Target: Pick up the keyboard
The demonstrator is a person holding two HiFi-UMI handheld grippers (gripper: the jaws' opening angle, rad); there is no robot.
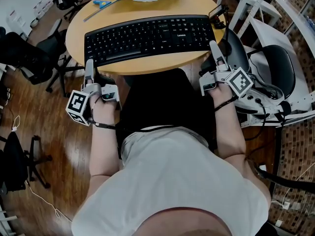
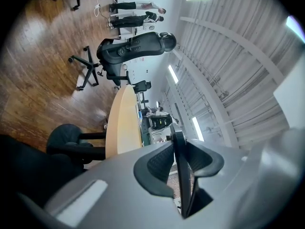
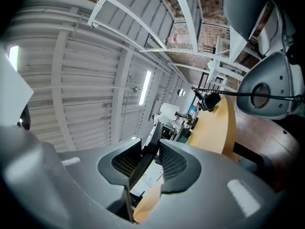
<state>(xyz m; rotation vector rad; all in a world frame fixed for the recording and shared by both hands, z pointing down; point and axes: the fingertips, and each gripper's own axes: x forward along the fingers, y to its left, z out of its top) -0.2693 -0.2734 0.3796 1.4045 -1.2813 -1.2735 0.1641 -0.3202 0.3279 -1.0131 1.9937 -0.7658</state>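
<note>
- The flat black plastic keyboard [image 1: 150, 37] lies on the round light-wood table [image 1: 147, 66], along its near edge. It sits at 12 o'clock from the person and does not look lifted.
- The left gripper [image 1: 89, 65] points at the keyboard's 7 o'clock corner, close to the table's rim. The head view cannot settle whether it touches. In the left gripper view its jaws [image 2: 178, 138] stand pressed together with nothing between them, and the table shows only edge-on at 9 o'clock.
- The right gripper [image 1: 213, 48] sits by the keyboard's 4 o'clock corner. Its jaws [image 3: 153, 130] are likewise closed on nothing, with the table's edge at 2 o'clock.
- Judged progress: the approach looks made, one gripper at each end, but no grasp exists. Opening the jaws, taking the keyboard's ends and raising it all appear left to do.
- Farther out, blue-handled scissors [image 1: 102, 4] rest at the table's 11 o'clock, and a black office chair [image 1: 42, 58] stands at 9 o'clock.
</note>
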